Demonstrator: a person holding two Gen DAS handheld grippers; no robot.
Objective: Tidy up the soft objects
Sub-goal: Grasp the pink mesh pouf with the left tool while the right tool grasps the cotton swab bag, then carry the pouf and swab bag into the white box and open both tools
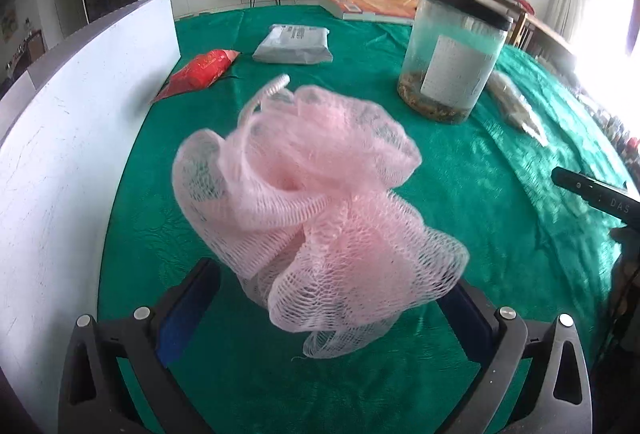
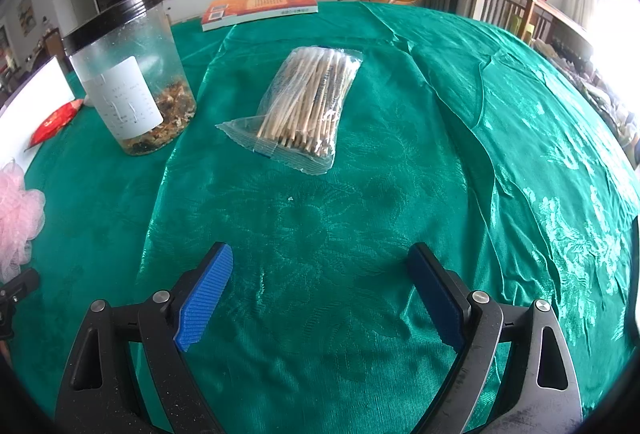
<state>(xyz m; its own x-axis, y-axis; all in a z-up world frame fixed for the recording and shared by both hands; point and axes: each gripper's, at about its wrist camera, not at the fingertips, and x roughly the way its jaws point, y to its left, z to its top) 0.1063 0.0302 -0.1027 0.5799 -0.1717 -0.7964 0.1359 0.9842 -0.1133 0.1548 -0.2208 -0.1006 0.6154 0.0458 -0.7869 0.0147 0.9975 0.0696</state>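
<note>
A pink mesh bath puff (image 1: pixel 316 201) fills the middle of the left wrist view, over the green tablecloth (image 1: pixel 360 73), with its white cord loop at the top. My left gripper (image 1: pixel 332 298) has its jaws wide apart, one on each side of the puff's lower part; the puff looks blurred and I cannot tell whether the pads touch it. The puff also shows at the left edge of the right wrist view (image 2: pixel 16 209). My right gripper (image 2: pixel 320 290) is open and empty above the cloth (image 2: pixel 400 153). A red soft packet (image 1: pixel 200 71) and a grey soft parcel (image 1: pixel 294 43) lie farther back.
A white board (image 1: pixel 72 137) stands along the left. A clear jar with a black lid (image 1: pixel 452 53) stands at the right, also in the right wrist view (image 2: pixel 128 73). A bag of wooden sticks (image 2: pixel 304 105) lies mid-table. A book (image 2: pixel 260 7) lies at the far edge.
</note>
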